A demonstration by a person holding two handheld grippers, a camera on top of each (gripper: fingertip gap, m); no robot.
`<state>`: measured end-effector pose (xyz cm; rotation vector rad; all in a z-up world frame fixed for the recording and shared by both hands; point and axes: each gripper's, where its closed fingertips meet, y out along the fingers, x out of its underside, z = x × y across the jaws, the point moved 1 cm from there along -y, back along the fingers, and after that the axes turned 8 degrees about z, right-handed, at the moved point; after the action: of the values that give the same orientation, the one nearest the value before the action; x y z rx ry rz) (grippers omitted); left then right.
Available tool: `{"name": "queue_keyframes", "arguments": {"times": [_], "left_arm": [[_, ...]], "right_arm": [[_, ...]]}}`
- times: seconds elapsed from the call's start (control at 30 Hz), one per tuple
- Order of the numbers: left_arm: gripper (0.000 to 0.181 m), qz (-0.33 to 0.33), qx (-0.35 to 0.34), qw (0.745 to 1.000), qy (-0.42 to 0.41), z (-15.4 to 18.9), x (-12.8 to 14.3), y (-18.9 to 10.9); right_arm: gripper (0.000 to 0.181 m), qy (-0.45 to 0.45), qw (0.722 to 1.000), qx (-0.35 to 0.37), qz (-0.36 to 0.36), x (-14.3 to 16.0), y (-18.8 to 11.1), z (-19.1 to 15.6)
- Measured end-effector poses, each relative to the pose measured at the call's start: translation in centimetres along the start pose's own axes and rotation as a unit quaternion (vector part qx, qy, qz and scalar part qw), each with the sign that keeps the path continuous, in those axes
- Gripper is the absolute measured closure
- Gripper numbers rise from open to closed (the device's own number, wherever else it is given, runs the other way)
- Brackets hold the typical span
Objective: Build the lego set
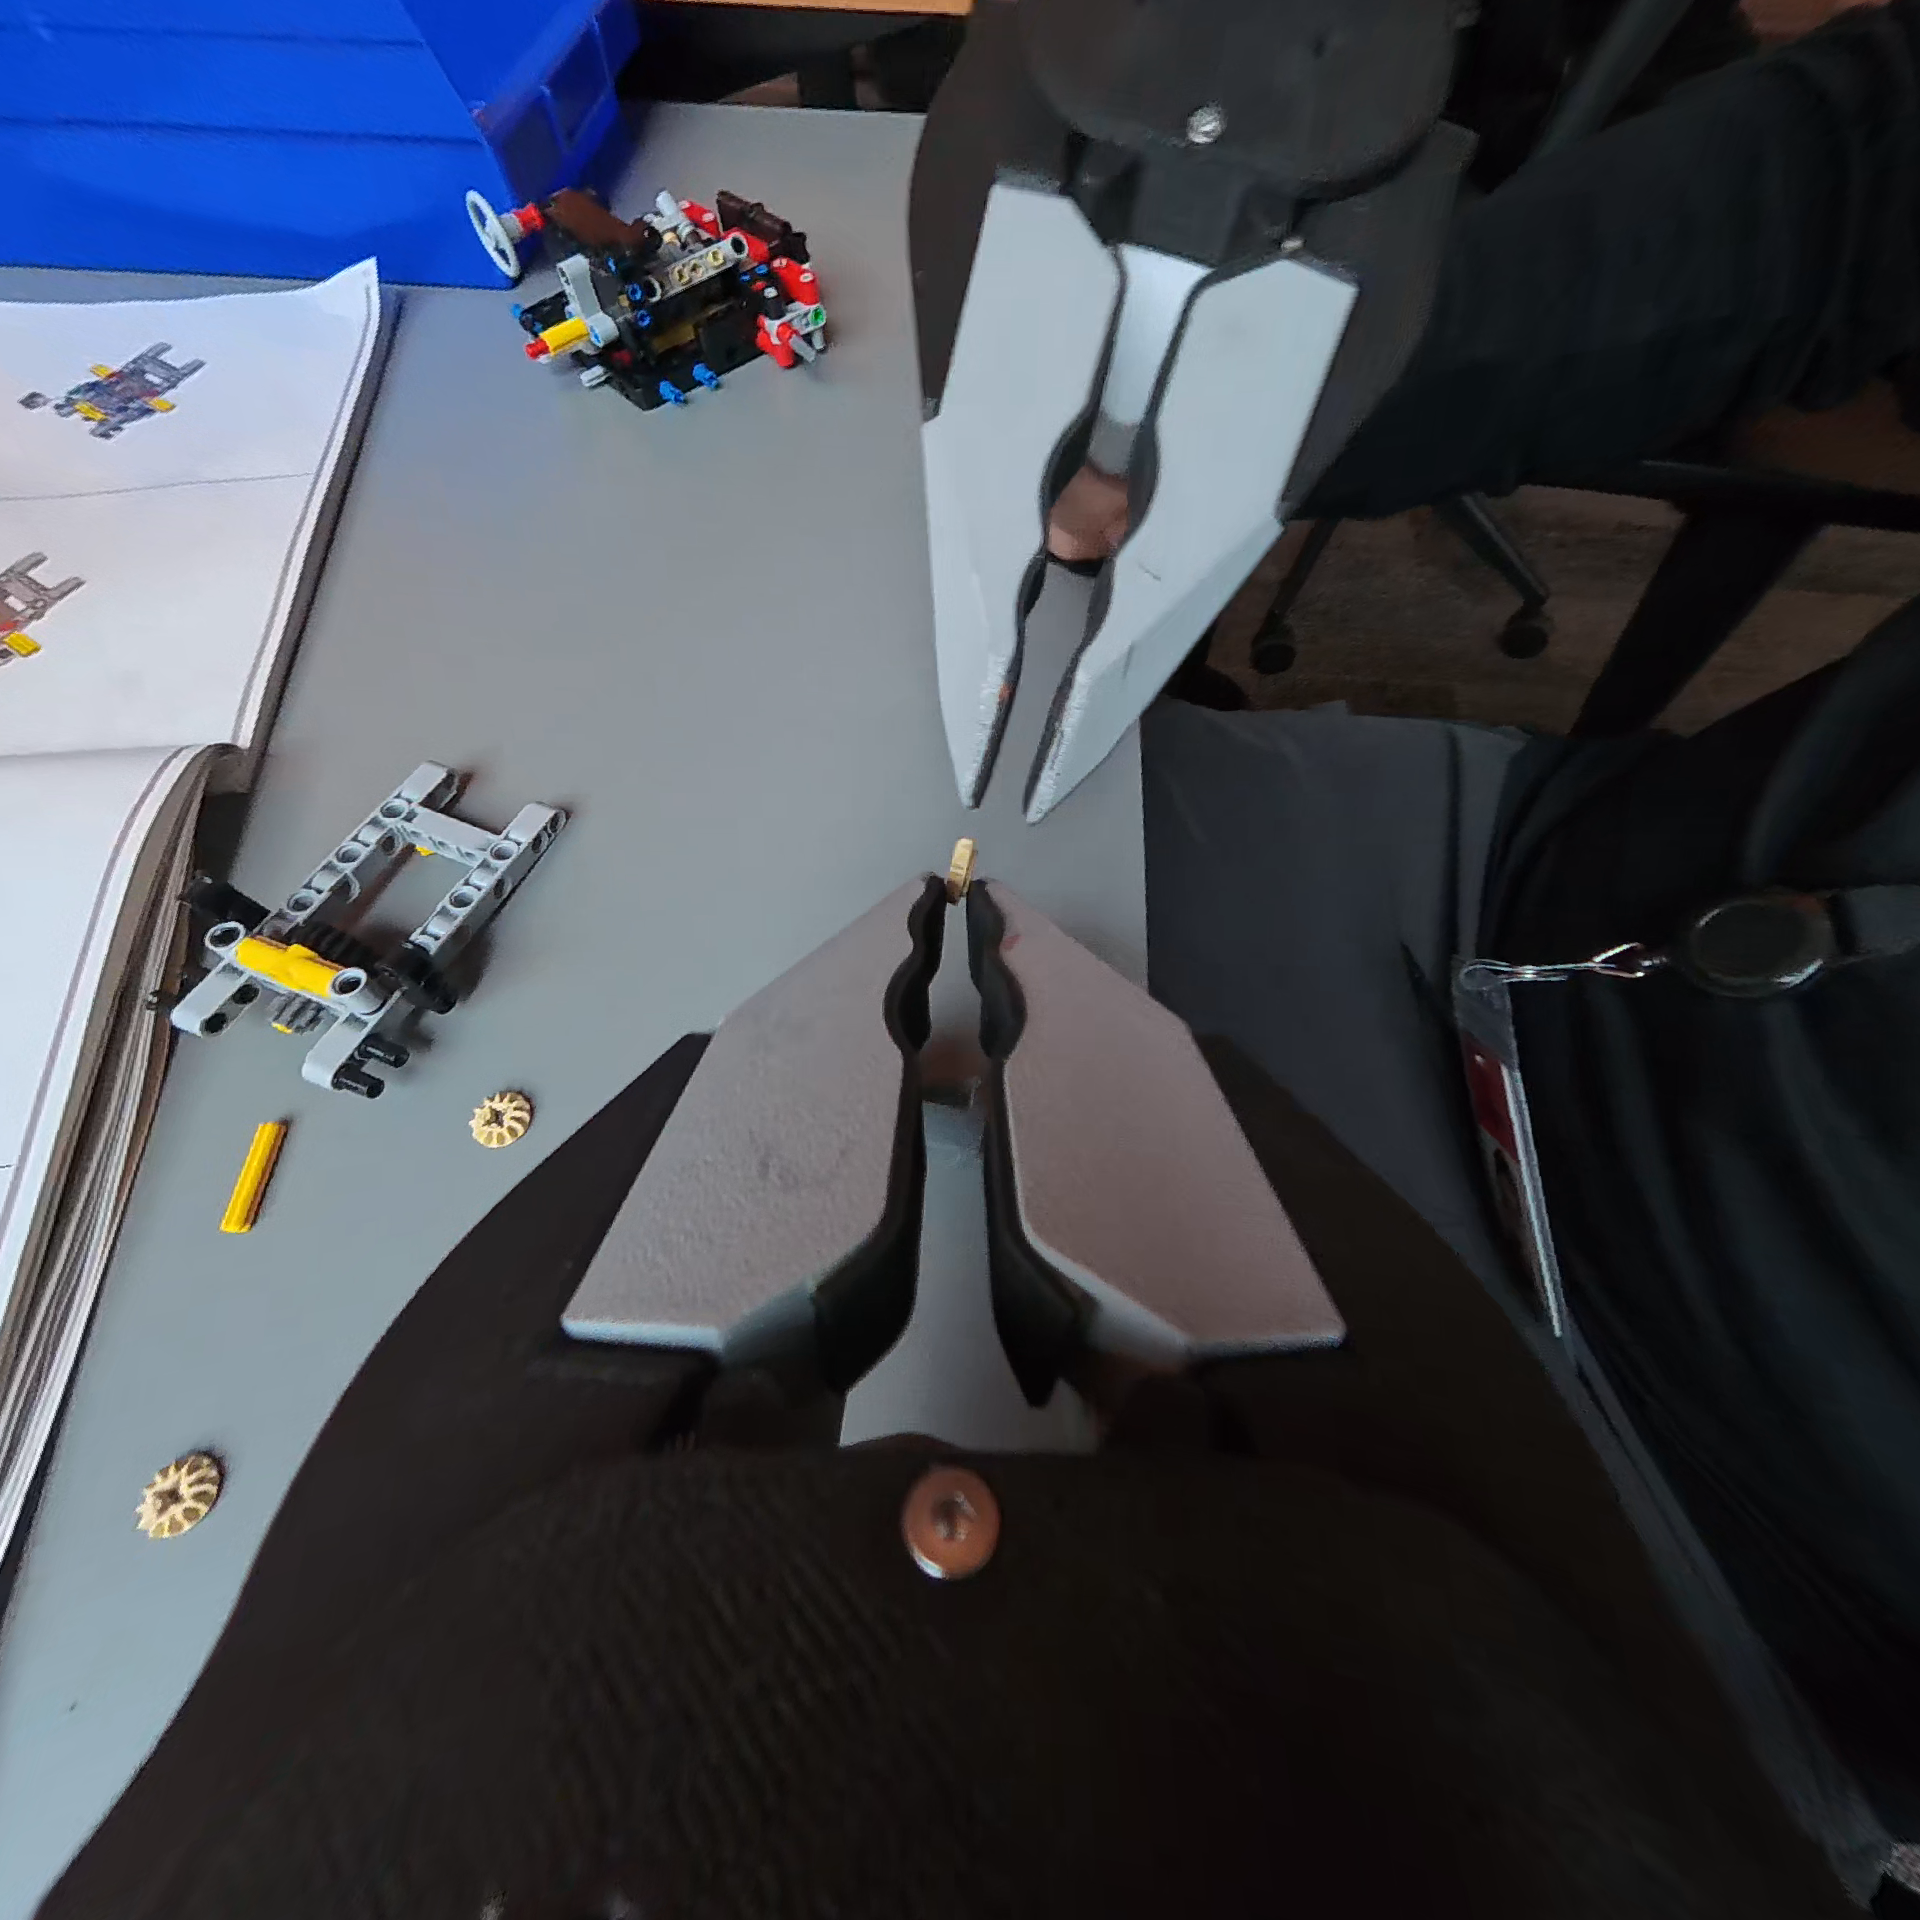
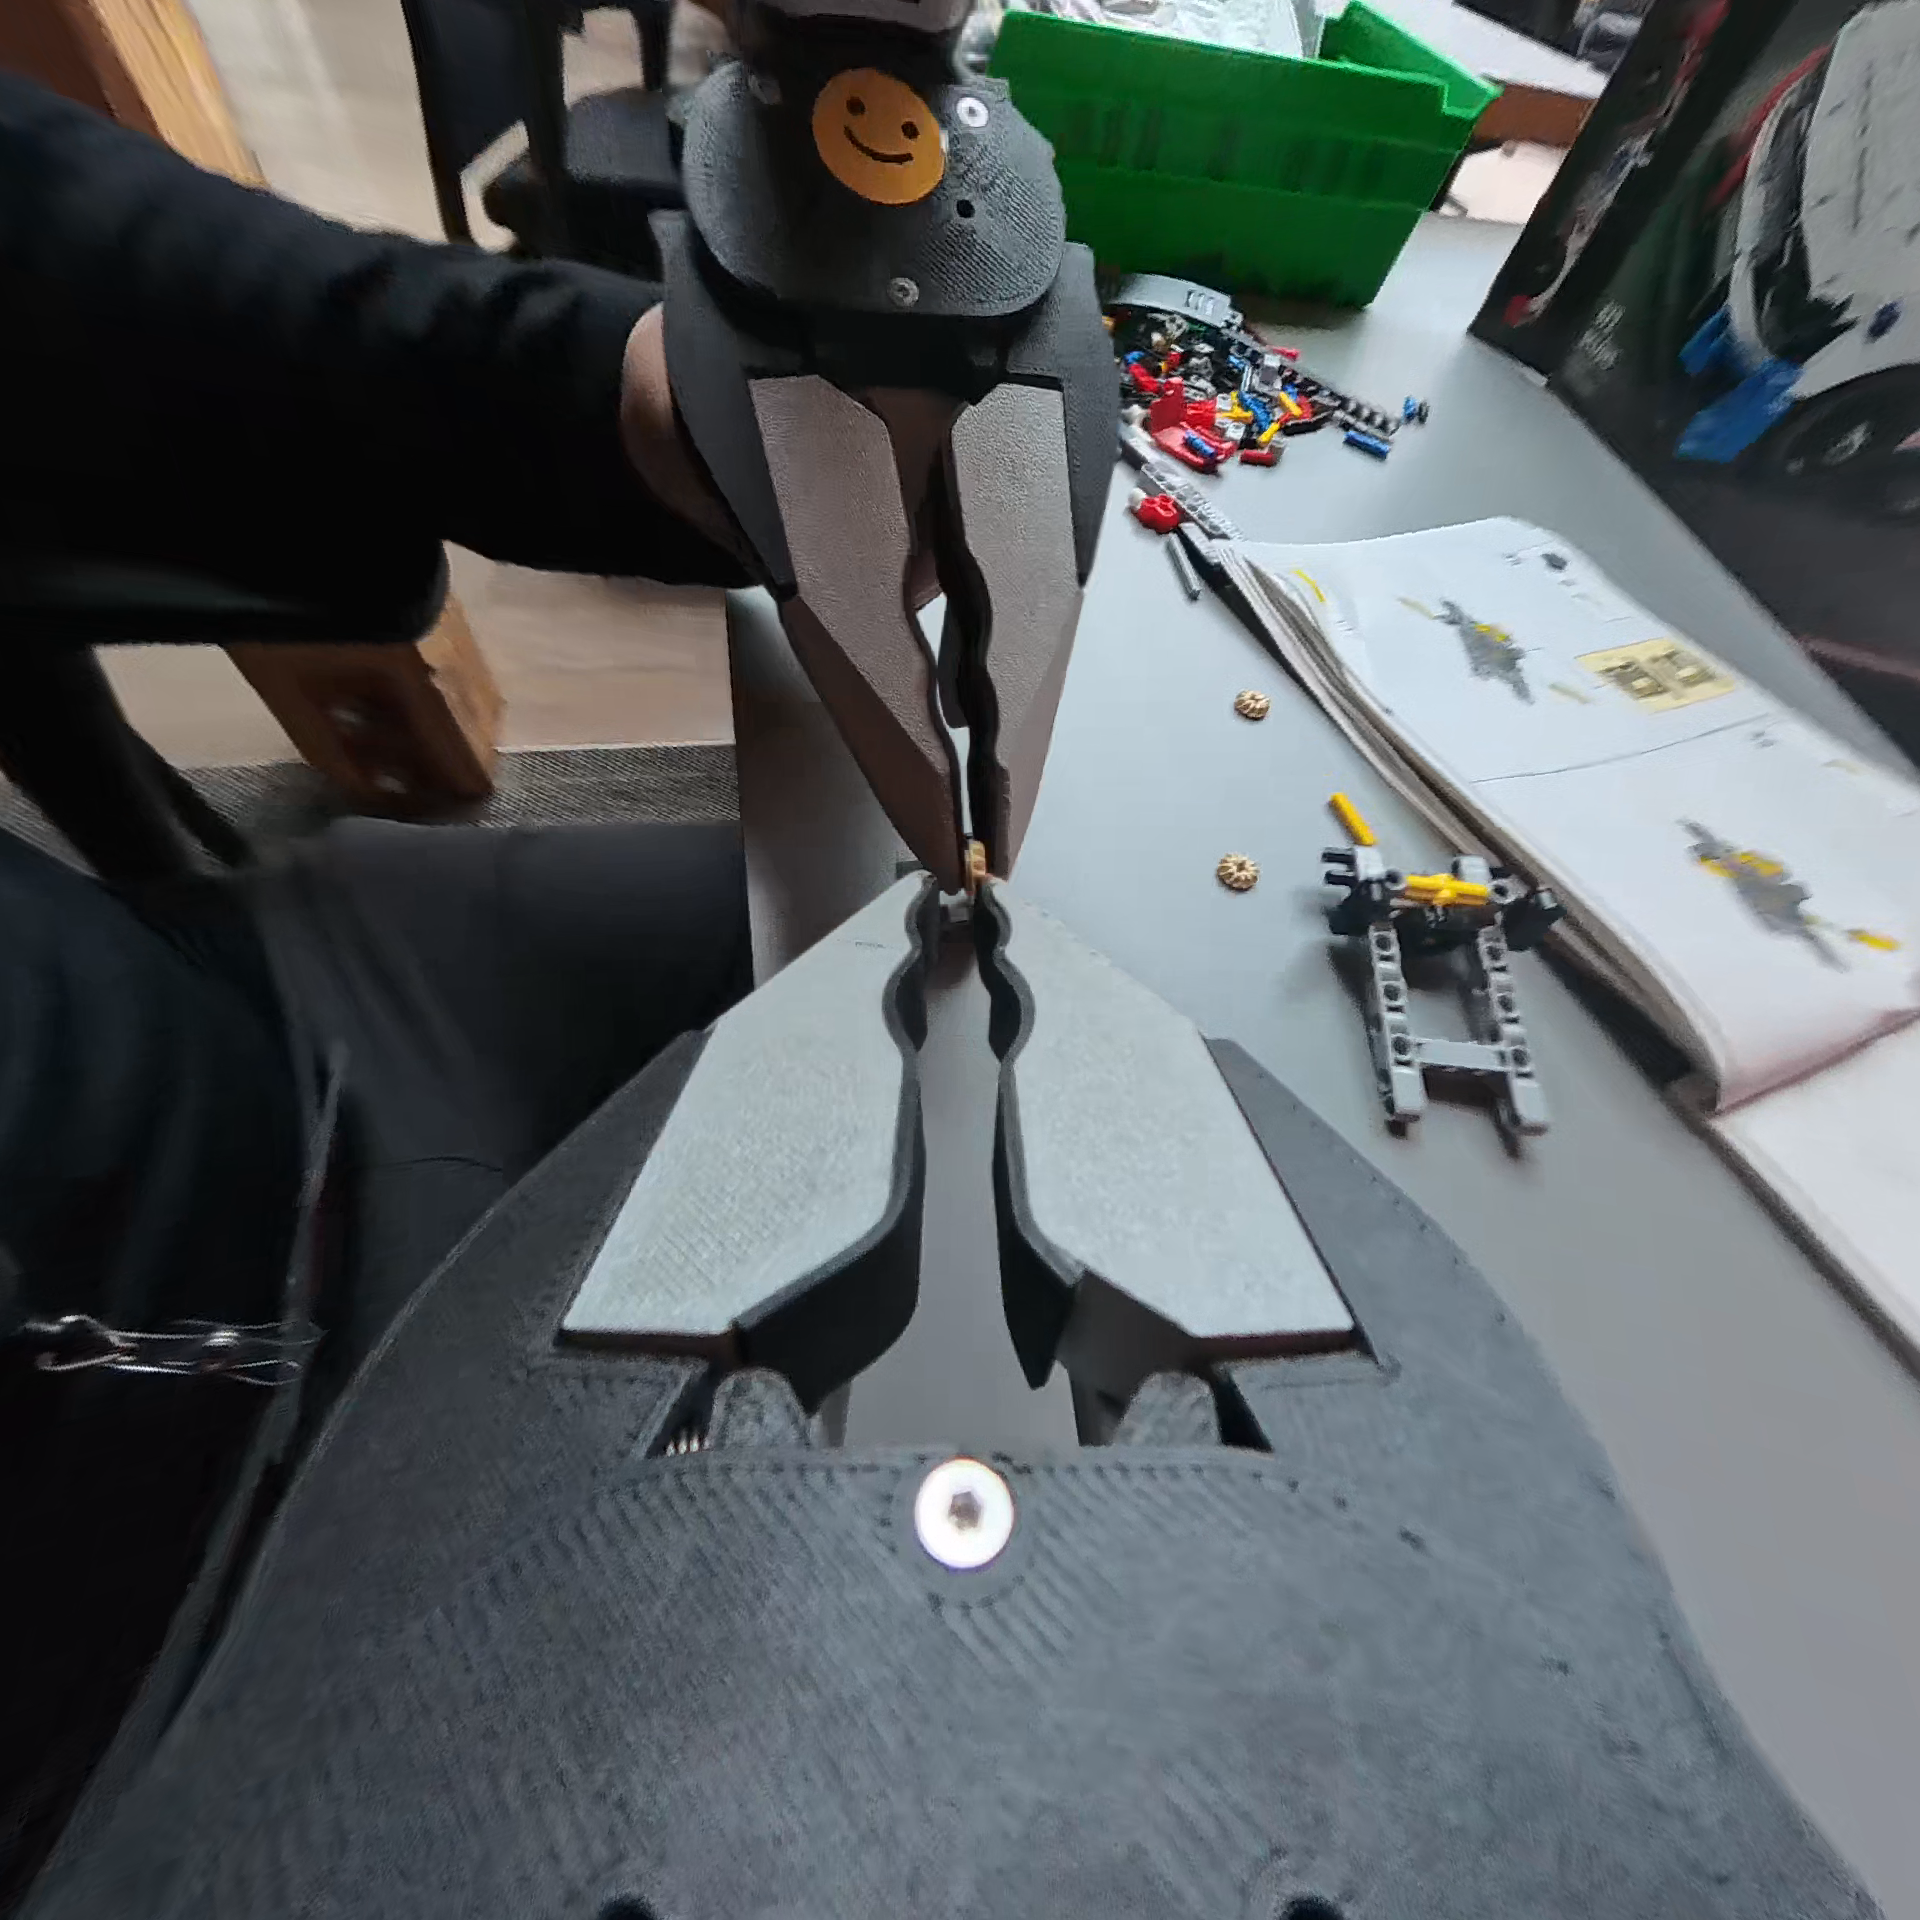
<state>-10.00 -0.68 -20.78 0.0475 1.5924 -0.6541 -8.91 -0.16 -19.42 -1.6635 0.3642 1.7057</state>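
Tan gear (image 1: 962, 869) pinched in left gripper (image 1: 957, 891) tips.

Grey table (image 1: 644, 644) with manual (image 1: 156, 540), lego assemblies (image 1: 353, 935), loose gears (image 1: 501, 1120).

the left tongs (image 1: 958, 883) are pointing forward, their two grey fingers (image 1: 800, 1122) drawn nearly together and pinching a small tan gear (image 1: 962, 864) at the very tips. the right tongs (image 1: 1000, 805) are coming in from the opposite side, tips facing tips, just short of the gear in the left wrist view, with a narrow gap showing between their black pads. in the right wrist view the right tongs (image 2: 961, 896) are meeting the left tongs (image 2: 977, 847) at the gear (image 2: 975, 864). a black sleeve (image 2: 260, 416) is covering the arm carrying the left tongs.
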Motion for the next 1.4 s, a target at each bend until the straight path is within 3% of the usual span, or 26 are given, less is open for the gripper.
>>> {"name": "queue_keyframes", "arguments": {"times": [0.23, 0.6, 1.0, 1.4], "left_arm": [[0.18, -0.018, 0.0, 0.999, 0.034, 0.5, 0.4, 0.3], [0.18, -0.039, 0.003, 0.999, 0.005, 0.5, 0.8, 0.4], [0.18, -0.027, 0.044, 0.982, -0.18, 0.8, 0.0, 0.0], [0.18, -0.018, 0.064, 0.981, -0.18, 1.0, 0.1, 0.2]], "right_arm": [[0.18, -0.089, 0.994, 0.034, -0.049, 0.8, 0.7, -0.2], [0.181, -0.089, 0.994, 0.023, -0.061, 1.5, 0.7, -0.3], [0.181, 0.044, 0.999, -0.025, -0.012, 0.9, 0.0, 0.1], [0.181, 0.087, 0.995, -0.054, 0.003, 0.9, -0.1, -0.1]]}}
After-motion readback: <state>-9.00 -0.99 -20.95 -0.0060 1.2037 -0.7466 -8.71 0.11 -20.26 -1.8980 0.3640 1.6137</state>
